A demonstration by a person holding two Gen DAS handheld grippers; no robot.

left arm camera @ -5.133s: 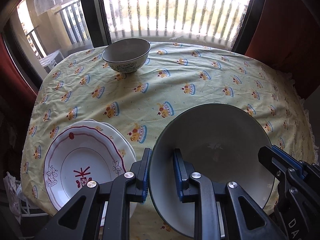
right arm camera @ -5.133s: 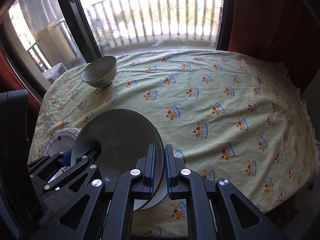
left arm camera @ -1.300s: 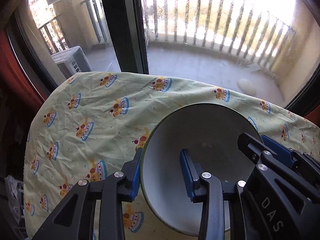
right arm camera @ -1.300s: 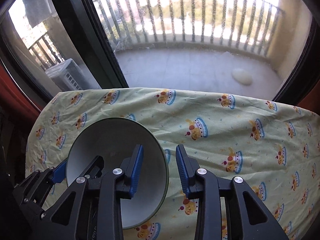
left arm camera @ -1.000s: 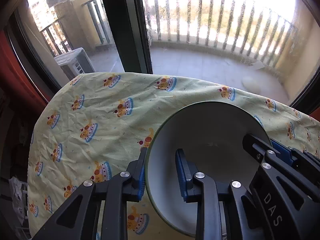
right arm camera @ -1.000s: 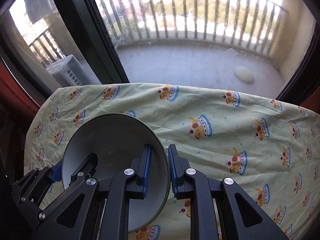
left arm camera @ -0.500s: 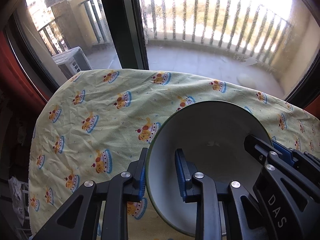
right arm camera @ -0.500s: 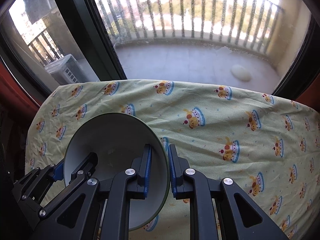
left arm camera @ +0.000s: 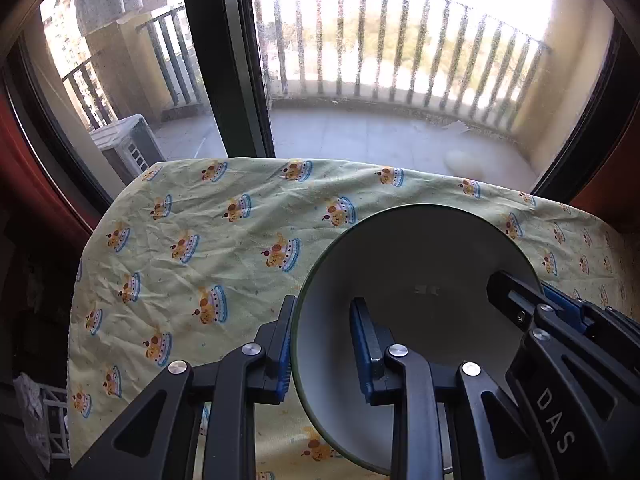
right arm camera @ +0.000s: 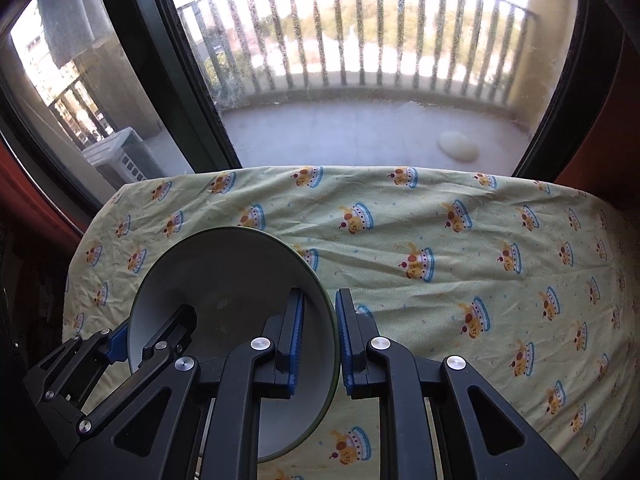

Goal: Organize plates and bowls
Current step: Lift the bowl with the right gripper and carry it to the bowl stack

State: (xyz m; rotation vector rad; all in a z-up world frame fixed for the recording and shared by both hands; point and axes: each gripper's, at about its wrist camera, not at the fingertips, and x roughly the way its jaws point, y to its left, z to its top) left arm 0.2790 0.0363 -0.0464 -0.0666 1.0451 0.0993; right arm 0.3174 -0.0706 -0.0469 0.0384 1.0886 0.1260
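A large grey bowl [left arm camera: 420, 280] with a green rim hangs above the yellow tablecloth, held between both grippers. My left gripper [left arm camera: 322, 348] is shut on the bowl's left rim, one blue pad outside the wall and one inside. My right gripper [right arm camera: 318, 336] is shut on the opposite rim of the same grey bowl [right arm camera: 228, 280]. Each view shows the other gripper clamped on the far side: the right gripper [left arm camera: 560, 312] at the right of the left wrist view, the left gripper [right arm camera: 120, 340] at the lower left of the right wrist view. No other dishes are in view.
The table [right arm camera: 460, 248] carries a yellow cloth printed with small cakes and ends at a glass balcony door [left arm camera: 224, 60] with a dark frame. Beyond the glass lie a balcony floor, a railing and a white outdoor unit [left arm camera: 124, 144]. Dark red curtains flank both sides.
Both grippers closed on the bowl's rim about a second ago. Since then they have risen together with the bowl and drawn back from the window, showing more tablecloth.
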